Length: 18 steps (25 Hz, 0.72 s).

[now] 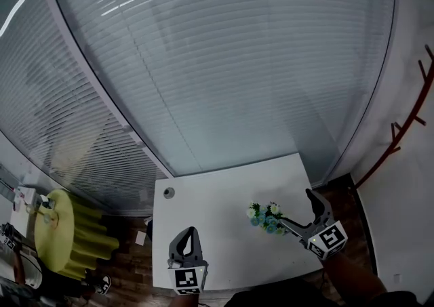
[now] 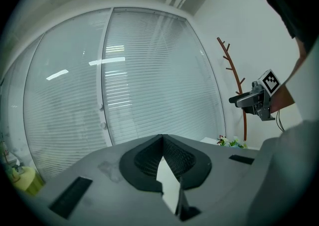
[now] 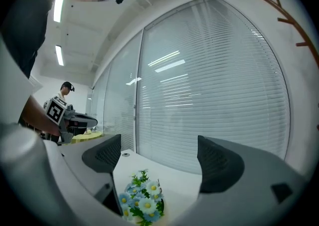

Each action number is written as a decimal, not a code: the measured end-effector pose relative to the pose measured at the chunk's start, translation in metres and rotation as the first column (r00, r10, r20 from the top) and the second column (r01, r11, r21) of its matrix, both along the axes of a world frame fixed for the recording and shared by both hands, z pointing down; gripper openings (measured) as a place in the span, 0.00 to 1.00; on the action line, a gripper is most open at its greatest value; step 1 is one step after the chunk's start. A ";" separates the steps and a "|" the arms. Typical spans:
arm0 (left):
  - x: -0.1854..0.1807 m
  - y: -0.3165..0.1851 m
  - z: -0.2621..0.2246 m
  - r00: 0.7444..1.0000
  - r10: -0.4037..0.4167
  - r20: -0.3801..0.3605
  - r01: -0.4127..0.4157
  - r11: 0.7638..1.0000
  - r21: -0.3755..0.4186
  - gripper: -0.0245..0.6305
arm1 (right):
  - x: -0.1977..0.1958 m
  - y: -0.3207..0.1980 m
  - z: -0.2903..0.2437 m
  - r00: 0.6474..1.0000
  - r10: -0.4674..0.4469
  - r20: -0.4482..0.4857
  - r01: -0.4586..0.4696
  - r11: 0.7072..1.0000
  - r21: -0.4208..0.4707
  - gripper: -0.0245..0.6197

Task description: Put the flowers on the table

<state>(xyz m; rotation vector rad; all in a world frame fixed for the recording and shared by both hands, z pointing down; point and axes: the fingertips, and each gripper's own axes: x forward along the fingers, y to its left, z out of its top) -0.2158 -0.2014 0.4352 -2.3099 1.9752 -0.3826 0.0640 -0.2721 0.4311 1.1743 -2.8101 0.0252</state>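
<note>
A small bunch of blue and white flowers [image 1: 266, 218] lies on the white table [image 1: 217, 214] towards its right side. My right gripper [image 1: 298, 209] stands open just right of it, one finger reaching close to the blooms. In the right gripper view the flowers [image 3: 142, 202] sit low between the spread fingers [image 3: 217, 162], touching neither pad that I can see. My left gripper [image 1: 190, 232] is shut and holds nothing, hovering at the table's front edge, well left of the flowers. The left gripper view shows its jaws closed together, the flowers [image 2: 232, 142] far to the right.
A small grey round cap [image 1: 169, 193] sits at the table's back left corner. Glass walls with blinds [image 1: 224, 62] rise behind the table. A yellow round table [image 1: 57, 228] stands at the lower left, a red-brown branch-shaped rack [image 1: 407, 123] at the right wall.
</note>
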 end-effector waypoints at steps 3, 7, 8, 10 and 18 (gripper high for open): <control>-0.006 0.000 -0.006 1.000 -0.007 0.011 0.007 1.000 0.018 0.04 | 0.002 -0.001 -0.002 1.000 0.007 0.004 -0.007 1.000 0.011 0.76; -0.011 0.001 -0.008 1.000 -0.026 0.002 0.026 0.999 0.022 0.04 | 0.007 -0.002 -0.005 1.000 0.028 0.005 -0.028 0.999 0.018 0.59; -0.012 0.001 -0.008 1.000 -0.030 0.004 0.030 0.999 0.022 0.04 | 0.009 -0.002 -0.005 0.999 0.042 0.004 -0.042 0.999 0.021 0.52; -0.016 0.001 -0.008 0.999 -0.041 0.008 0.041 0.999 0.021 0.04 | 0.014 -0.004 -0.003 0.998 0.063 0.005 -0.063 0.998 0.025 0.36; -0.024 -0.003 -0.012 0.998 -0.065 0.004 0.065 0.998 0.026 0.04 | 0.018 -0.013 -0.001 0.996 0.084 0.016 -0.084 0.996 0.017 0.13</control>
